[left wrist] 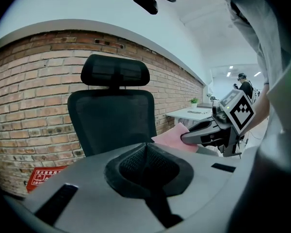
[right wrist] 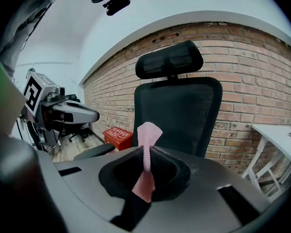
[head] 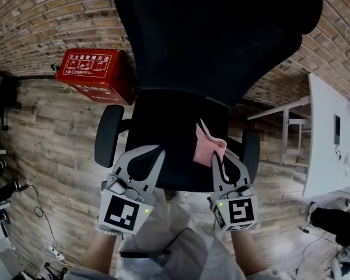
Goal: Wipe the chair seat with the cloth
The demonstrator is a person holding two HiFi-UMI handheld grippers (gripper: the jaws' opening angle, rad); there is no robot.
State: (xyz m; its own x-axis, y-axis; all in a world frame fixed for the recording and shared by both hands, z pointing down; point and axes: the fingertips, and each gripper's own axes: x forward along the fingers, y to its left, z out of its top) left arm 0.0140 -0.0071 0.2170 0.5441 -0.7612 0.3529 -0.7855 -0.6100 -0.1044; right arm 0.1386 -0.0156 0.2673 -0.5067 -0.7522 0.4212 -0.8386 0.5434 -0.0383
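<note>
The black office chair stands in front of me, its seat (head: 169, 121) below the mesh backrest (head: 216, 34). My right gripper (head: 214, 155) hovers over the seat's front right part, shut on a pink cloth (head: 207, 143) that sticks up from its tips. In the right gripper view the cloth (right wrist: 148, 135) is pinched between the jaws, in front of the backrest (right wrist: 179, 115). My left gripper (head: 158, 151) is over the seat's front left, shut with nothing in it. The left gripper view shows the right gripper (left wrist: 203, 132) and the cloth (left wrist: 169, 139) to its right.
A red fire-equipment box (head: 96, 74) stands on the wooden floor by the brick wall, left of the chair. A white desk (head: 332, 133) is at the right. Armrests (head: 108, 134) (head: 251, 147) flank the seat. Cables and a power strip (head: 52, 252) lie at the lower left.
</note>
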